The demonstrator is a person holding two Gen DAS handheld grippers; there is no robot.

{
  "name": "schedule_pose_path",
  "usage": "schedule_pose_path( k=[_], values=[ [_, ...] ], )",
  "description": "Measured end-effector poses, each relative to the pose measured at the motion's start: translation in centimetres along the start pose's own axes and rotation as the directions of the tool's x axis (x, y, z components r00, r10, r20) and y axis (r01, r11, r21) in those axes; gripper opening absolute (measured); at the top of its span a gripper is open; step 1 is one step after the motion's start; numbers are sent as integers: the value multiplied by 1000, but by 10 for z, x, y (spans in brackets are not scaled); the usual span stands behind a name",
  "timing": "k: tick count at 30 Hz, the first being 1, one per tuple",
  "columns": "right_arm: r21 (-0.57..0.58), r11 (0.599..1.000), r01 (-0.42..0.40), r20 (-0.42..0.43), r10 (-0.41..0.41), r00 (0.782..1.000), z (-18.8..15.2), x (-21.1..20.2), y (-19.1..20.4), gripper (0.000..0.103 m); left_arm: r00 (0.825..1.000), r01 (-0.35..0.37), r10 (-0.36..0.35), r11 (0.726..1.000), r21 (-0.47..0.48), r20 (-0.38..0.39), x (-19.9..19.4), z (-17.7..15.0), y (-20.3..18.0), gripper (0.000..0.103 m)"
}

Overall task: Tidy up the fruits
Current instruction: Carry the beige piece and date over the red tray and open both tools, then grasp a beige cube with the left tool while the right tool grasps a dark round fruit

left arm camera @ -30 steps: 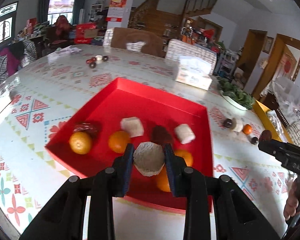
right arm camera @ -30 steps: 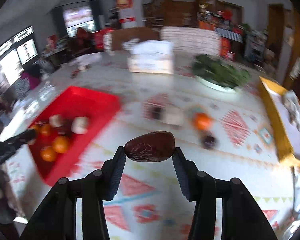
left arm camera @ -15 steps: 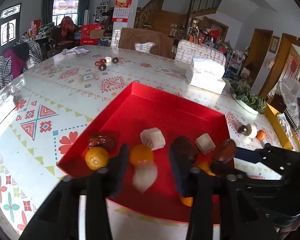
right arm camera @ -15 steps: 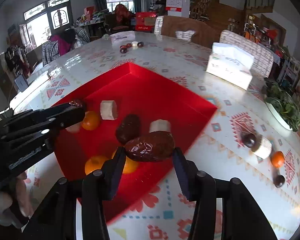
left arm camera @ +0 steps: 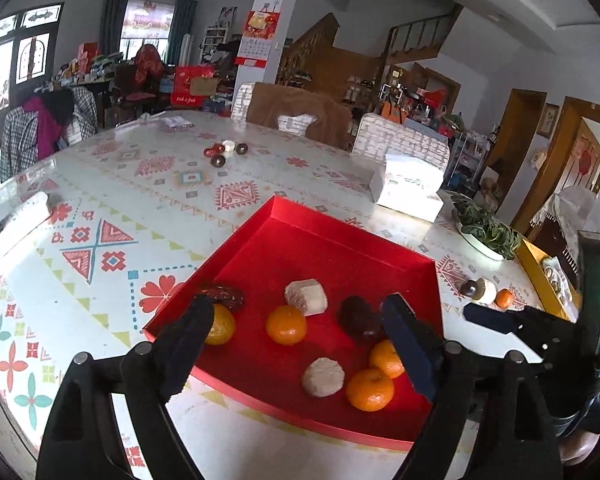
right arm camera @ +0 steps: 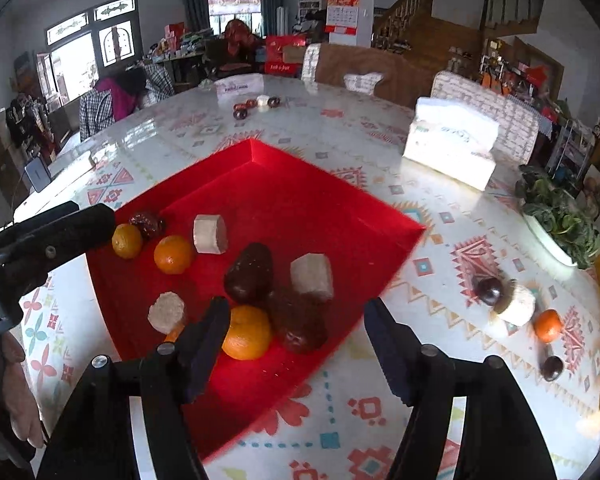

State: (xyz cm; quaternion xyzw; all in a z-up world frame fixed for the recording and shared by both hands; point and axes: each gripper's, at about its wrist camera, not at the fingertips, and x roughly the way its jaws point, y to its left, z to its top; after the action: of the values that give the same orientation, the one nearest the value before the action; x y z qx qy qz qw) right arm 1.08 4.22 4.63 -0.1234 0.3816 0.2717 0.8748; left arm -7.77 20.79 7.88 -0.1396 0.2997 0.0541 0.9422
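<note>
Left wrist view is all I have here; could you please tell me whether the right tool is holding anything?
Observer: No. The right tool is open and empty over the near corner of the red tray.
Operator: Is anything hidden behind the right finger of my left tool?
Observer: Yes, a brown date lies in the tray beside a pale block.
Operator: I see three items loose on the table to the right. Are there more?
Observer: One more dark fruit, just nearer than the small orange.
</note>
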Motion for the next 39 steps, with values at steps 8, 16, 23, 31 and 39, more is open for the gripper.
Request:
schedule_pose_path(
  k=[8,16,23,31,39],
  values=[
    [78,994,73,73,-79,994,-24,-59,-67,74,997,74,-74,997,36,-3,-14,1,-32,85],
    [357,893,273,-34,-280,960,-67,-92,-212,50,984,176,-172,977,123,-44,1,-9,-95,86],
    [388,890,237,-47,-238,970,-63,-53,-236,50,968,241,-223,953,182,-115,21,-10,-138,81],
    [352,911,217,-82,-201,976,-72,-15,-225,50,966,249,-206,907,341,-159,55,2,-205,62],
    [396,908,135,-61,-121,991,-78,-17,-233,28,953,272,-172,848,455,-250,127,-1,-277,55]
  ],
)
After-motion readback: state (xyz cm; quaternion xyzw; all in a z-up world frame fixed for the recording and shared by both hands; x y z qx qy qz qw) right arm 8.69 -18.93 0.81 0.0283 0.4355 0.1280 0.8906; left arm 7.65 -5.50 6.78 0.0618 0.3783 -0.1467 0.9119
